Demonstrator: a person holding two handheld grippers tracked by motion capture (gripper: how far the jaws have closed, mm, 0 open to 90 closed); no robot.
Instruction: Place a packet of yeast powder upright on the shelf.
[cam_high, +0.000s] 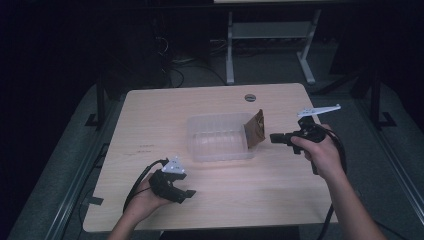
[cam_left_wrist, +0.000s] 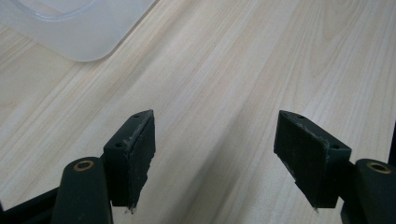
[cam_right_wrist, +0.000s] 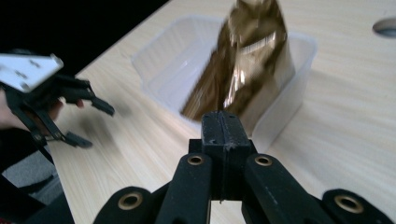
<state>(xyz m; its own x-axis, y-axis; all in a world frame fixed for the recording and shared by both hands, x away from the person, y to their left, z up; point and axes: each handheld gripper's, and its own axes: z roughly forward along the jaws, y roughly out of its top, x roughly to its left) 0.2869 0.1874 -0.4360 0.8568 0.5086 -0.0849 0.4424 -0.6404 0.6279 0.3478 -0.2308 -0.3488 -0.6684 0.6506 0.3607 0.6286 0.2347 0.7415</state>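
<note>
Right gripper (cam_high: 274, 138), jaws closed on nothing, sits beside the brown packet (cam_high: 255, 129) leaning in the clear tub (cam_high: 218, 150) mid-frame; left gripper (cam_high: 191, 193) jaws wide, lower left.

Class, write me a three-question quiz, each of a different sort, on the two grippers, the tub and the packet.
1. True or false: the left gripper has its jaws open over bare table.
2. Where does the brown packet stand?
A. flat on the table
B. leaning in the tub at its right end
C. between the left gripper's jaws
3. Fill in: the right gripper has its jaws ____.

Key: 1 true; 2 B; 3 shut, just outside the tub's right wall, pointing at the packet.
</note>
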